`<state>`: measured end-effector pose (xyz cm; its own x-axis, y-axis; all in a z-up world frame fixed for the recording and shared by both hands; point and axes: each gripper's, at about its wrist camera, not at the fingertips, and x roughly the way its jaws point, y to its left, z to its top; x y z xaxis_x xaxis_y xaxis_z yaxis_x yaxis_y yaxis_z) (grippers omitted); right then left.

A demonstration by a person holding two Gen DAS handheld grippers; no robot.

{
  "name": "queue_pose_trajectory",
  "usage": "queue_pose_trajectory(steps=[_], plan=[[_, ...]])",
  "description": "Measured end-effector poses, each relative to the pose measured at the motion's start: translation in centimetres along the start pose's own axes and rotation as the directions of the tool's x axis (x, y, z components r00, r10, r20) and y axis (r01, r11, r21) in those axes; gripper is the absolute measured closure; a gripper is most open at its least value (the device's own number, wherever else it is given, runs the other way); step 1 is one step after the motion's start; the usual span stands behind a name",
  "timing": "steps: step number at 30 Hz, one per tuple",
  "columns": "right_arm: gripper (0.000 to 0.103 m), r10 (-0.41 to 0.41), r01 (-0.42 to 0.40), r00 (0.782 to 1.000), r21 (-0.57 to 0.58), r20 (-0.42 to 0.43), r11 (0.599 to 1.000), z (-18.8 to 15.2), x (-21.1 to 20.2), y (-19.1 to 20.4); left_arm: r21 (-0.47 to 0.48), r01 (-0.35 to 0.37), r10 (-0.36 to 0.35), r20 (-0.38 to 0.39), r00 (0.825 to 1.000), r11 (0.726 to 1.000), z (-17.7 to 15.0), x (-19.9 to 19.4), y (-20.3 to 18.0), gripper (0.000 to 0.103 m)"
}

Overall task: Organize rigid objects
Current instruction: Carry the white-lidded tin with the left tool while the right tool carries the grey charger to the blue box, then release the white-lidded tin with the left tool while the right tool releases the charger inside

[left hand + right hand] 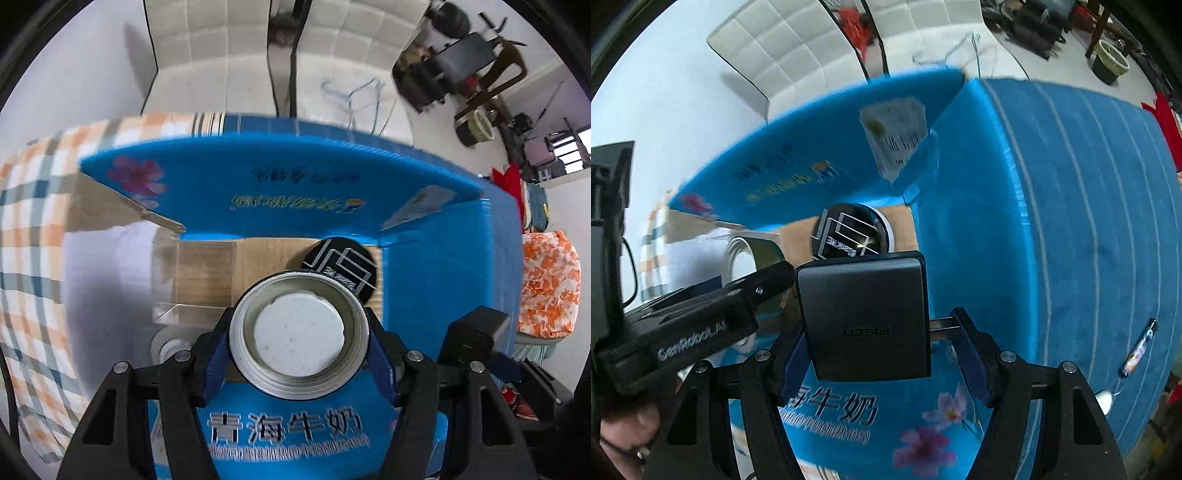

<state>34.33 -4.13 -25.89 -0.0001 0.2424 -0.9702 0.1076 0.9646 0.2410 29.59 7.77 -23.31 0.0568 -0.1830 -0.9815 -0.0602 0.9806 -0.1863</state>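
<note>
Seen down its own fingers, the left gripper (299,349) is clamped on a round metal lid (298,334), threaded rim and pale inner disc facing the camera, the blue pads pressing its two sides. The right gripper (886,350) is closed on a dark square charger (866,317), its left pad against the body and its metal prongs reaching to the right pad. Both grippers point steeply down over an open blue carton (288,435) printed with white Chinese characters and pink flowers, its far flap (280,192) standing up. On the carton's brown cardboard floor, just beyond the held lid, lies a black round tin (340,267) with a white line design; the same tin (851,236) shows just past the charger in the right wrist view. A clear plastic box (201,275) sits at the left of the floor, and a shiny roll of tape (753,258) appears there in the right wrist view, partly hidden by the left gripper's black body (690,332). The carton rests on a blue striped cloth (1089,221), with a checked cloth (33,236) at its left. A small pen-like item (1139,349) lies well apart on the blue cloth.
</note>
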Motion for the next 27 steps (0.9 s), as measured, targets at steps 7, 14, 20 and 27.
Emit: queue_pose_trajectory(steps=[7,14,20,27], plan=[[0.03,-0.085,0.085,0.996,-0.028,-0.01,0.996,1.4,1.9,1.4,0.002,-0.01,0.01,-0.076,0.997,1.0,0.3,3.1,0.1,0.041],[0.029,-0.09,0.089,0.994,-0.016,-0.067,0.996,2.7,2.6,1.2,-0.028,0.02,-0.022,-0.102,0.995,0.999,1.0,3.0,0.3,0.04],[0.02,-0.064,0.062,0.994,-0.023,-0.083,0.998,3.1,3.0,1.2,-0.027,0.019,-0.022,-0.131,0.991,0.999,0.9,3.2,0.2,0.037],[0.015,-0.039,0.038,0.996,-0.012,-0.077,0.999,2.8,1.7,0.4,-0.06,0.049,-0.056,-0.118,0.991,0.997,1.2,2.5,0.5,0.008]])
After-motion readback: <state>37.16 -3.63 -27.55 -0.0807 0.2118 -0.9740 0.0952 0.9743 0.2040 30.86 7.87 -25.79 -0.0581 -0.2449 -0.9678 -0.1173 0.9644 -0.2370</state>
